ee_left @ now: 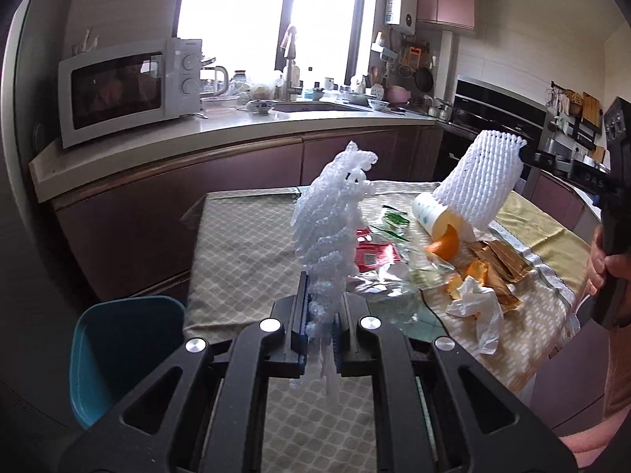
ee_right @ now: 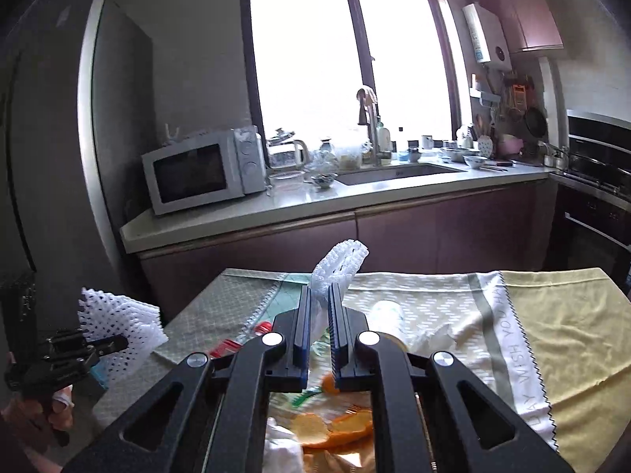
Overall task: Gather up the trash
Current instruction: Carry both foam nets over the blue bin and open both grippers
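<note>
My left gripper (ee_left: 320, 307) is shut on a white foam fruit net (ee_left: 335, 213) and holds it upright above the table; it also shows in the right wrist view (ee_right: 118, 327). My right gripper (ee_right: 319, 303) is shut on a second white foam net (ee_right: 339, 264), seen lifted at the right in the left wrist view (ee_left: 477, 181). On the table lies a trash pile: orange peels (ee_left: 445, 244), a tipped paper cup (ee_left: 430, 213), a red wrapper (ee_left: 374, 256), brown paper (ee_left: 501, 264), a white tissue (ee_left: 481, 307) and clear plastic (ee_left: 390, 283).
A teal chair (ee_left: 118, 351) stands at the table's left. The table has a patterned cloth (ee_left: 244, 244) and a yellow cloth (ee_right: 560, 331). Behind are the kitchen counter (ee_left: 236, 134), a microwave (ee_left: 126, 90), the sink (ee_right: 398, 171) and an oven (ee_left: 497, 114).
</note>
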Tool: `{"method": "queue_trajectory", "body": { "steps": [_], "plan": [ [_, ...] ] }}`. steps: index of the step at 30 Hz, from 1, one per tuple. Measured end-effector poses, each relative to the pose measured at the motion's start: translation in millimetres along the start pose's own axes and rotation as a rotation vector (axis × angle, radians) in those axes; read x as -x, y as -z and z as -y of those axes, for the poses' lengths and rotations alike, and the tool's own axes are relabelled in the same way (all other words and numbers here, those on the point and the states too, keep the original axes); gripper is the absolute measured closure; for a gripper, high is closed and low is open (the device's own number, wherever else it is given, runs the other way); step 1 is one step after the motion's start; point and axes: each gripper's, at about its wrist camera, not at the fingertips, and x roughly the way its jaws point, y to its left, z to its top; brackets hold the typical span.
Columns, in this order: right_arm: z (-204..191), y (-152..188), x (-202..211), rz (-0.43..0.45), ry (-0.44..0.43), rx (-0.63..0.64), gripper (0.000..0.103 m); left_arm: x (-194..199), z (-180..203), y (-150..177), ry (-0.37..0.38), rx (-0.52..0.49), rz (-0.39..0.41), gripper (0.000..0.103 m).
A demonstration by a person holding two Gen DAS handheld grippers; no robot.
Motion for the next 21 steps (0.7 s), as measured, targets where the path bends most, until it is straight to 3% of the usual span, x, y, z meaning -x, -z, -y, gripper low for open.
{"method": "queue_trajectory", "body": {
  "steps": [6,12,16,21],
  "plan": [
    [-62,0,-33,-0.046,-0.288,-0.023,0.096,25,-60,5,-0.165,0.044,0.010,0.093],
    [-137,15,-102,-0.176,-0.495,-0.026,0.095,34,-119,23,-0.314,0.067,-0.044,0.093],
    [-183,29,-149,-0.264,-0.535,-0.011,0.095,26,-154,41,-0.363,0.100,-0.107,0.092],
    [-231,46,-188,-0.362,-0.536,0.041,0.095,0,-185,63,-0.362,0.129,-0.189,0.091]
  ]
}}
